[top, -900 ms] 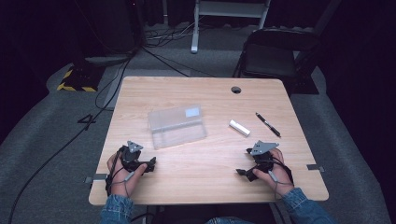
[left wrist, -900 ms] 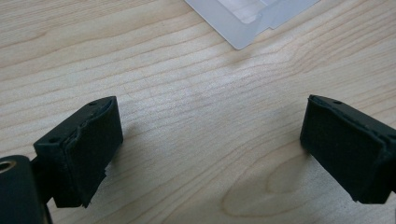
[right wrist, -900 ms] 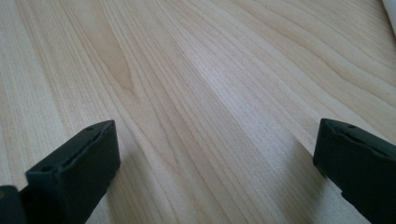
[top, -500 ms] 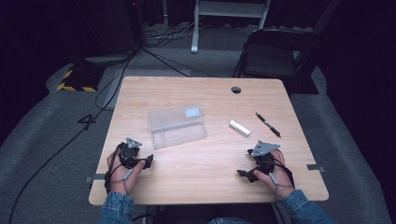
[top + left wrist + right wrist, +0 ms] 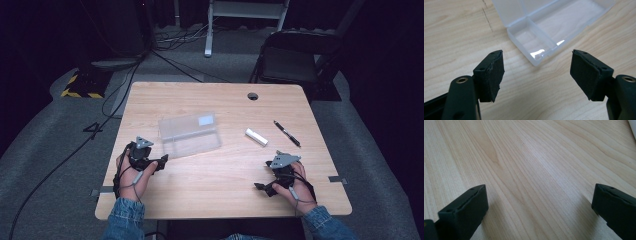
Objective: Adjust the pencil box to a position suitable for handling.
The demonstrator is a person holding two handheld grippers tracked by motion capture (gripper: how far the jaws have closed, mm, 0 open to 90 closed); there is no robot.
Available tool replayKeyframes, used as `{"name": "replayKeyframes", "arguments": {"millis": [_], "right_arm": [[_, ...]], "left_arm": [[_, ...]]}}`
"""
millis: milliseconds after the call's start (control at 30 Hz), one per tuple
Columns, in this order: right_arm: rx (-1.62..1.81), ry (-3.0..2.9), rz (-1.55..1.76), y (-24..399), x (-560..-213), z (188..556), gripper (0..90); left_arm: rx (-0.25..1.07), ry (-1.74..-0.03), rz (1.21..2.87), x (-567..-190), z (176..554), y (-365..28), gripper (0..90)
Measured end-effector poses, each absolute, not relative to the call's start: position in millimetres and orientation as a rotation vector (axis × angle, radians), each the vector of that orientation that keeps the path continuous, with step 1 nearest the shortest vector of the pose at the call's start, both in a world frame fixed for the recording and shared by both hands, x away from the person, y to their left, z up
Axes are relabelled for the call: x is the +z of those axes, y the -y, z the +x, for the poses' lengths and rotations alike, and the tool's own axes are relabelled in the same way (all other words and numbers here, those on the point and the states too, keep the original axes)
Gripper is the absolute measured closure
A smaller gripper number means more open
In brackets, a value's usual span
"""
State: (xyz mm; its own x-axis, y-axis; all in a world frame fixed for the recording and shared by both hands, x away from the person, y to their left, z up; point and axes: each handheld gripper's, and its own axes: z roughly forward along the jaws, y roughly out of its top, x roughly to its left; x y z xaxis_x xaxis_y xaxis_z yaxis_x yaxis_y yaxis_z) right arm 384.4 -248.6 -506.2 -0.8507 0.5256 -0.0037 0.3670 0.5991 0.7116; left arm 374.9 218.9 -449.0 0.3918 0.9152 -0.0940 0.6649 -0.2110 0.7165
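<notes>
Currently, the left gripper is resting low over the light wooden table at about eight o'clock on the tabletop, its two black padded jaws standing apart with nothing between them. In the left gripper view the gripper is pointing at the clear rectangular plastic box, which is lying open just beyond the jaw tips at twelve o'clock, one small empty corner compartment nearest them, not touching either pad. In the high view that box is sitting left of the table's centre, at roughly one o'clock from the left gripper and near it.

The right gripper is lying at about four o'clock on the tabletop, its jaws spread wide and holding nothing; in the right gripper view the gripper is facing bare wood grain. A short white cylinder is lying at twelve o'clock from the right gripper, well apart from it, and a slim black pen is lying just beside the cylinder toward the right edge.
</notes>
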Motion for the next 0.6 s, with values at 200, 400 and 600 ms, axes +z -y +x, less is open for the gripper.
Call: {"name": "replayKeyframes", "arguments": {"millis": [200,400,600], "right_arm": [[1.091,-2.613,0.74,248.6,-506.2,384.4,0.7],[1.09,-2.615,0.737,248.7,-506.2,384.4,0.7],[1.09,-2.615,0.736,248.7,-506.2,384.5,0.7]], "left_arm": [[0.484,-1.345,1.946,-445.0,388.6,-221.0,27.5],[0.48,-1.332,1.934,-446.4,404.9,-218.9,27.9],[0.467,-1.332,1.954,-452.3,418.6,-215.8,28.4]]}}
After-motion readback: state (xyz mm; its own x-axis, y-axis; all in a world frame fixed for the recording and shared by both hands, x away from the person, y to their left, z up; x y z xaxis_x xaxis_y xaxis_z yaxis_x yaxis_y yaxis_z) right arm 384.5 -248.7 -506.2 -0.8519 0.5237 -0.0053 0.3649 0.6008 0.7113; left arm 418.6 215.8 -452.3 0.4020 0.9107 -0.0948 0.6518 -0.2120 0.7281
